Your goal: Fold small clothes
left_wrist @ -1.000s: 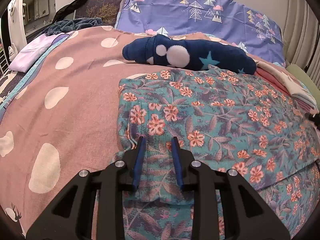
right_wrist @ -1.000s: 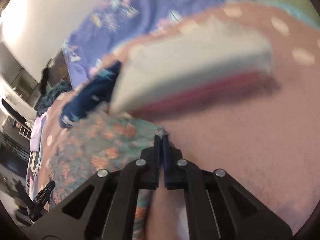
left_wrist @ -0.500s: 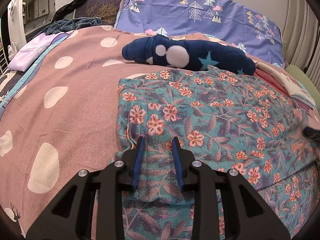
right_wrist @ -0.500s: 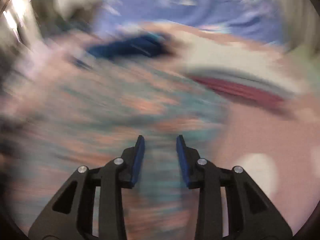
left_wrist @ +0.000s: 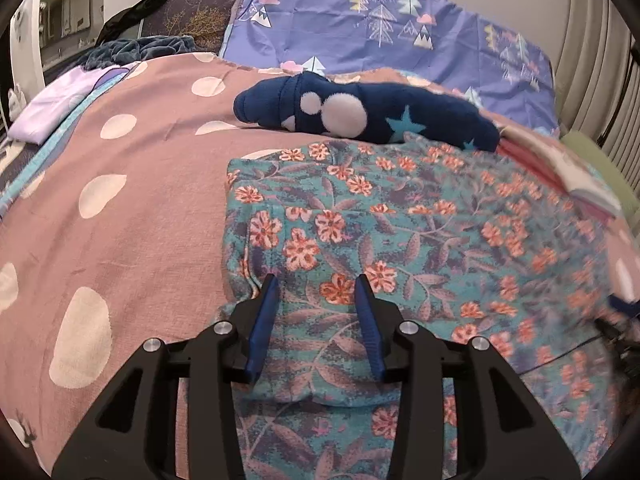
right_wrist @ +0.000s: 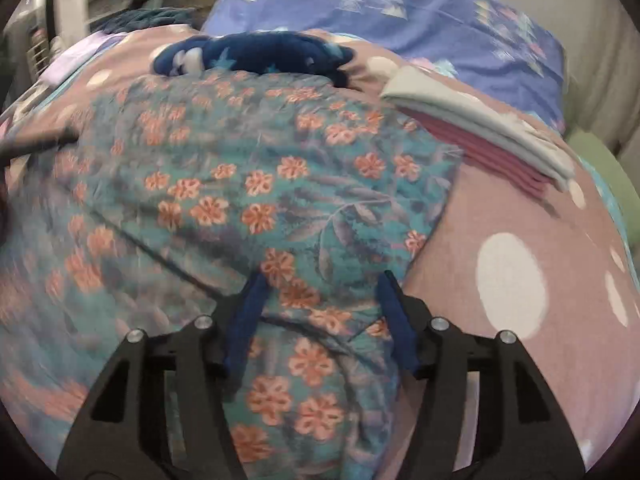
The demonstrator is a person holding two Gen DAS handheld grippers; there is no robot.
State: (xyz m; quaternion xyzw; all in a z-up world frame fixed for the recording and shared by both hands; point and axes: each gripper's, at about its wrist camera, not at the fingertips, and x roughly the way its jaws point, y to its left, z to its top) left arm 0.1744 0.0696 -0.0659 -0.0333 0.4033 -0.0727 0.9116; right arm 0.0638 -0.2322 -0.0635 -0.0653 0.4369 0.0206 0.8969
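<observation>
Lying flat on the pink spotted bed cover (left_wrist: 120, 216), the soft flowery cloth (left_wrist: 400, 232) is seen under both tools. The left tool (left_wrist: 316, 292) and the right tool (right_wrist: 322, 284) have just been opening, and nothing is gripped, though cloth sits between the fingers. A fuzzy blue garment (left_wrist: 360, 112) and a folded stack (right_wrist: 480, 136) lie behind. The far edges are blurred.

Blurred and cropped edges

The floral garment (right_wrist: 280, 184) smears at left and runs off the bottom edge; the folded stack (left_wrist: 576, 176) is blurred.
</observation>
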